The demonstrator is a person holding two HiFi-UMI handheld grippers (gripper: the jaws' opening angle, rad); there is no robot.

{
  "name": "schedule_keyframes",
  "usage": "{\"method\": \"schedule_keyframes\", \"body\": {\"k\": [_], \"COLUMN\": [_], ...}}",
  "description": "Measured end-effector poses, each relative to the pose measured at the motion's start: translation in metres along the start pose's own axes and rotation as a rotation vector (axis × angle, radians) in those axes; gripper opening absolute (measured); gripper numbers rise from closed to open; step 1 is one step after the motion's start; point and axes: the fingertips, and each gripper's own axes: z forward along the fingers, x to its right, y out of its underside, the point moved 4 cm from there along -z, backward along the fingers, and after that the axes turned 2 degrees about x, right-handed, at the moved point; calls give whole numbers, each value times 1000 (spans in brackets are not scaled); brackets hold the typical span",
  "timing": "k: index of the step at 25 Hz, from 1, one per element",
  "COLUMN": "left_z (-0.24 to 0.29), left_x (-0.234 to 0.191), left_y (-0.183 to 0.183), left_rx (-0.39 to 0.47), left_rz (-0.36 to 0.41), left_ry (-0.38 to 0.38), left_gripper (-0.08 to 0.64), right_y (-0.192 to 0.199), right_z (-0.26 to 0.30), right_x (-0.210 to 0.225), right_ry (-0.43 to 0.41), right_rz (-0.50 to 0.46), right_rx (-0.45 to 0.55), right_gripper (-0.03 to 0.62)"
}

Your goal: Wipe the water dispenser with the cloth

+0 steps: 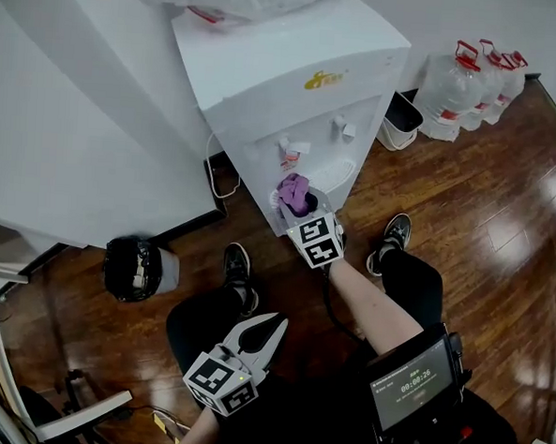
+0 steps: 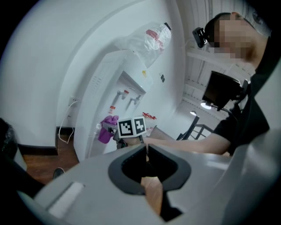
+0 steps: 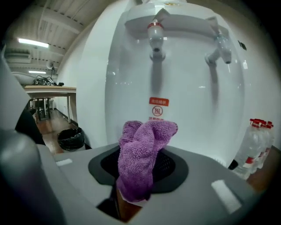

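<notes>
Wiping step: my right gripper (image 1: pixel 302 208), fingers clamped on cloth (image 3: pixel 145 145), faces water dispenser (image 1: pixel 297 67) at frame centre; left gripper (image 2: pixel 147 151), fingers together, idle; next, I judge, press and sweep.

Fuzzy purple terry cloth (image 3: pixel 142 151); glossy white plastic water dispenser (image 3: pixel 184 92); polished wood floor (image 1: pixel 468 190).

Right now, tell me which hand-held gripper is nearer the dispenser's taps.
Right. The right hand-held gripper, clamping the purple cloth, sits just below the taps; the left hand-held gripper hangs back over the person's leg, far from them.
</notes>
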Motion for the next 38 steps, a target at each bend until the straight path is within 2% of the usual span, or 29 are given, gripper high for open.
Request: {"method": "schedule_keyframes", "body": {"k": [4, 9, 10, 14, 18, 20, 22, 25, 27, 30, 32, 34, 36, 38], "left_z": [1, -1, -1, 0, -3, -3, -2, 1, 2, 0, -2, -4, -5, -6], "left_x": [-1, 0, -1, -2, -2, -4, -6, -4, -2, 0, 2, 4, 6, 8], "left_y": [2, 2, 3, 5, 5, 7, 8, 8, 6, 5, 6, 8, 9, 9], "left_rx": [0, 13, 9, 1, 2, 0, -1, -2, 0, 6, 5, 3, 1, 2], "left_rz": [-2, 2, 2, -13, -18, -22, -26, -26, -22, -15, -13, -14, -15, -15], "left_ry": [3, 13, 14, 3, 1, -3, -4, 4, 12, 20, 21, 23, 26, 29], "left_gripper": [38, 38, 38, 38, 38, 38, 38, 38, 38, 38, 38, 38, 38, 38], "right_y": [-39, -89, -92, -57, -20, -10, -7, -4, -7, -37, -57, -66, -70, -80], "right_z": [-2, -26, -26, 2, 14, 17, 16, 10, 5, -14, -29, -38, -37, -32], "right_x": [8, 8, 4, -3, -1, 0, 3, 10, 23, 58, 86, 103, 99, 73], "right_ry": [0, 59, 58, 5, -10, -25, -26, -2, 35, 143, 220, 259, 236, 171], "right_rz": [-12, -43, -63, -82, -198, -221, -212, -156, -90, -14, 3, 13, 5, -23], "right_rx": [96, 279, 284, 89, -74, -125, -143, -138, -95, 6, 72, 100, 105, 128], "right_gripper": [152, 152, 152, 161, 171, 213, 213, 214, 170, 161, 161, 161, 162, 161]}}
